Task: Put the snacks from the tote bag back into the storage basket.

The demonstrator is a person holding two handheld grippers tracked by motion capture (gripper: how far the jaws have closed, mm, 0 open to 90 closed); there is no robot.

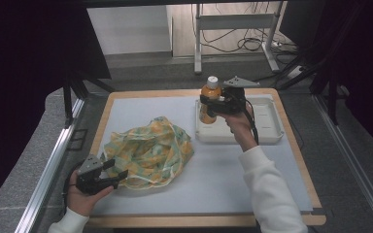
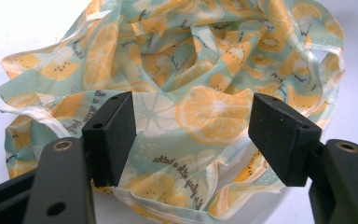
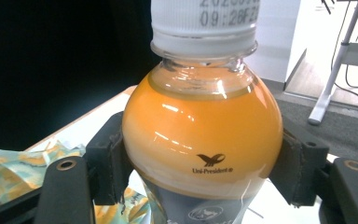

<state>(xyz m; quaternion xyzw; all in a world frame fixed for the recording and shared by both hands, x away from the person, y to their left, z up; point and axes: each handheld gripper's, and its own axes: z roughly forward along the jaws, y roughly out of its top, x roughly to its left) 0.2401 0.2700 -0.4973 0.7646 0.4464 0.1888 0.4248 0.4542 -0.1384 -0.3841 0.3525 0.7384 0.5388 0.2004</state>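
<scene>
Keep your right gripper (image 1: pixel 212 104) jaws pinching the bottle (image 1: pixel 210 99) upright over the tray (image 1: pixel 267 127), while the left gripper (image 1: pixel 114 172), jaws spread, opens the bag (image 1: pixel 150 150) nearby.

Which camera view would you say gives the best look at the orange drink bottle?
The right gripper view: the bottle looms close between the pads, cap and logo legible. The high view shows it small, above the white tray.

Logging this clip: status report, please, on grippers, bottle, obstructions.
Right gripper shut on orange drink bottle, upright above the white tray. Left gripper open at the citrus-print bag, not gripping it. Nothing between bottle and bag.
</scene>
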